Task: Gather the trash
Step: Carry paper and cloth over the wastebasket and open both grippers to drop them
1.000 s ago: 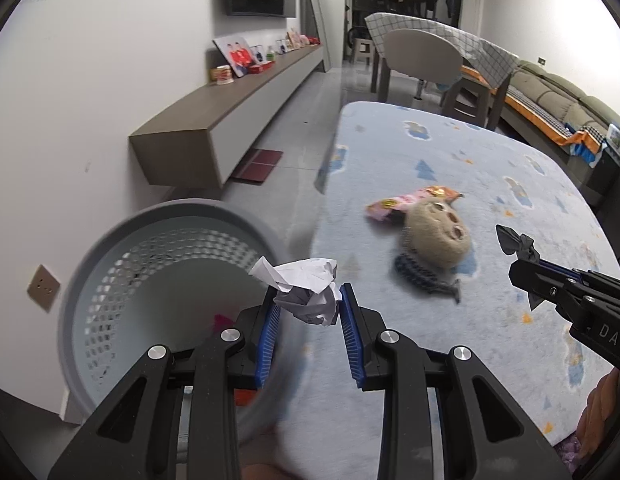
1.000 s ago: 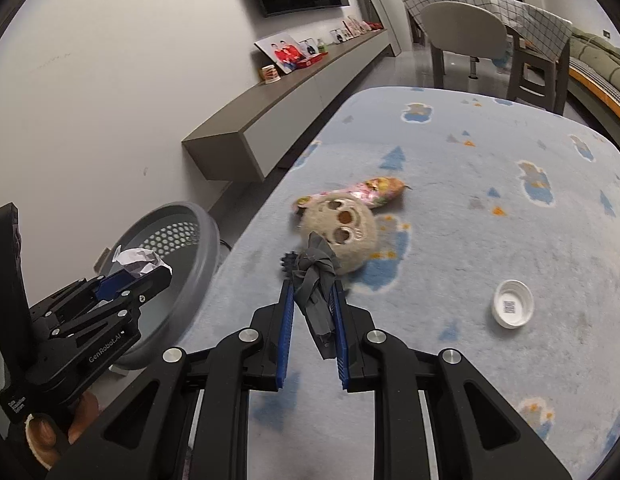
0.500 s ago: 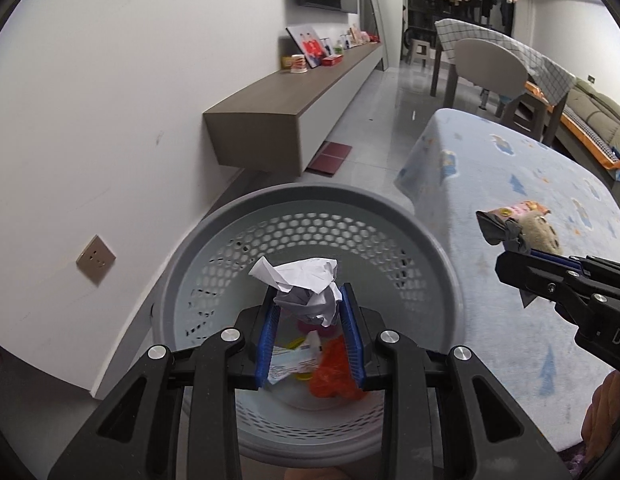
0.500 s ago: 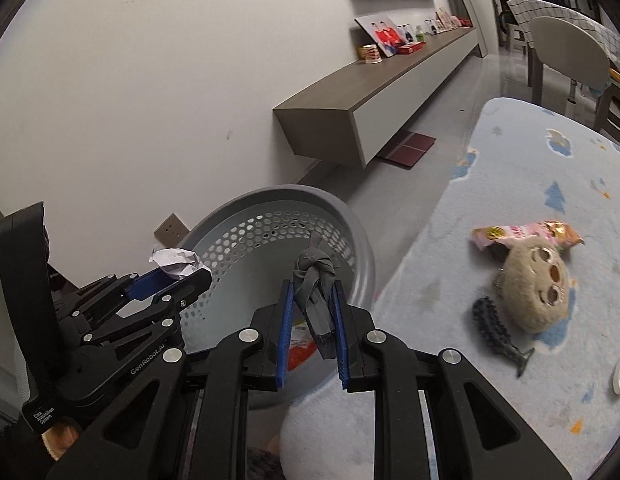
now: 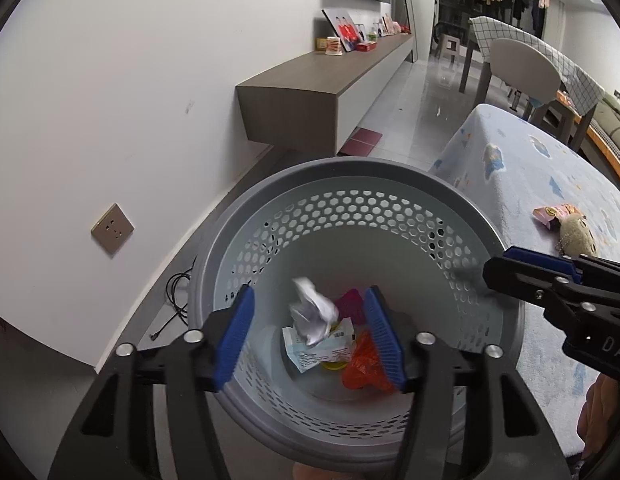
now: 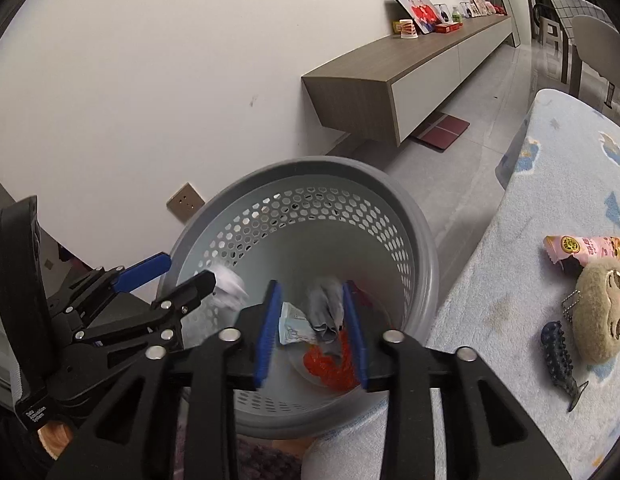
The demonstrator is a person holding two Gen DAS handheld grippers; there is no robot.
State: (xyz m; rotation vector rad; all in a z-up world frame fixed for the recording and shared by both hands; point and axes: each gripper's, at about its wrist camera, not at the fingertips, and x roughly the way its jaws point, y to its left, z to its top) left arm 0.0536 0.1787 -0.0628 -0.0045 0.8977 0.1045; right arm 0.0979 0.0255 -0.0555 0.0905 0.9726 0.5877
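A grey perforated basket (image 5: 349, 170) stands on the floor between the wall and the table, and both grippers hang over its mouth. My left gripper (image 5: 308, 336) has its jaws opening. The crumpled white paper (image 5: 310, 314) is blurred between them, clear of both blue pads, dropping into the basket. My right gripper (image 6: 311, 332) also has its jaws opening. The grey wrapper (image 6: 325, 314) hangs loose in the gap, close to the right pad. On the basket's floor lie an orange-red wrapper (image 5: 363, 364) and a white-blue packet (image 5: 317, 354).
The table with the pale blue cloth (image 6: 549, 240) borders the basket on the right. It carries a pink snack packet (image 6: 581, 250), a round plush toy (image 6: 601, 320) and a dark spiky item (image 6: 555, 354). A floating cabinet (image 5: 329, 80) runs along the wall; a cable (image 5: 178, 296) lies on the floor.
Both grippers swung left from the table to above the basket. Their jaws then spread and let go of the white paper and the grey wrapper.
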